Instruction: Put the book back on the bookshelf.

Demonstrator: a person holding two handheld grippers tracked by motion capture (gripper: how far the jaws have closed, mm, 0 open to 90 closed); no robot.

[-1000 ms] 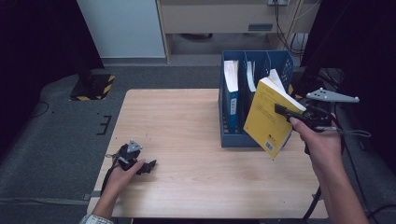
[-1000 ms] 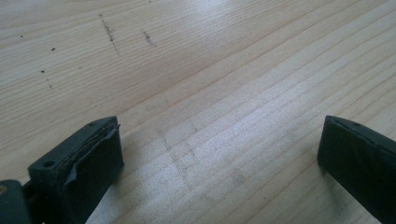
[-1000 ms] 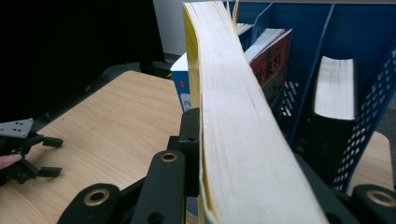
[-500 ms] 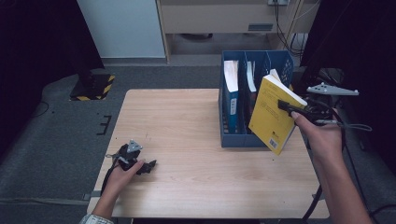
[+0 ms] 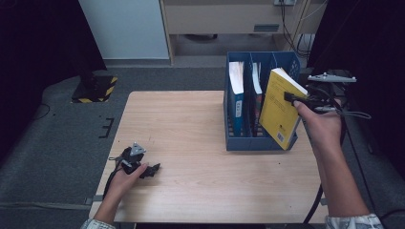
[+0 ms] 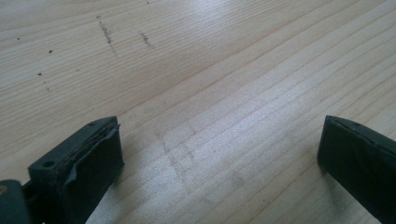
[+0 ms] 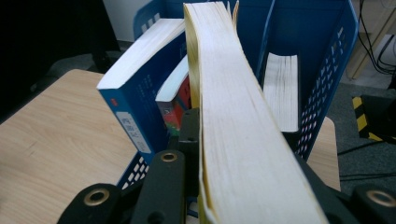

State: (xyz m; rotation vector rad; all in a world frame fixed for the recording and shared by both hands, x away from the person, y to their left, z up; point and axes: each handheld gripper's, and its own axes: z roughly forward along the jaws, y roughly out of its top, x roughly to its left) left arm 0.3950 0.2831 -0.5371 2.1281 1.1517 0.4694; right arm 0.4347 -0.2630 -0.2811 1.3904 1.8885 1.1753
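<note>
- Print is showing on the yellow book (image 5: 279, 112): lines of dark text on its cover and a small barcode-like block near its lower corner, all too small to read.
- A white label with dark characters is sitting on the blue book (image 7: 140, 107) spine; the characters are too blurred to read.
- No brand, number or sign is showing legibly anywhere else.

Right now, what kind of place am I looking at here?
Probably a lab or office workspace set up for recording. A bare wooden table carries a blue file rack of books, cables trail by a cabinet behind it, and a yellow-and-black striped base sits on grey carpet.
</note>
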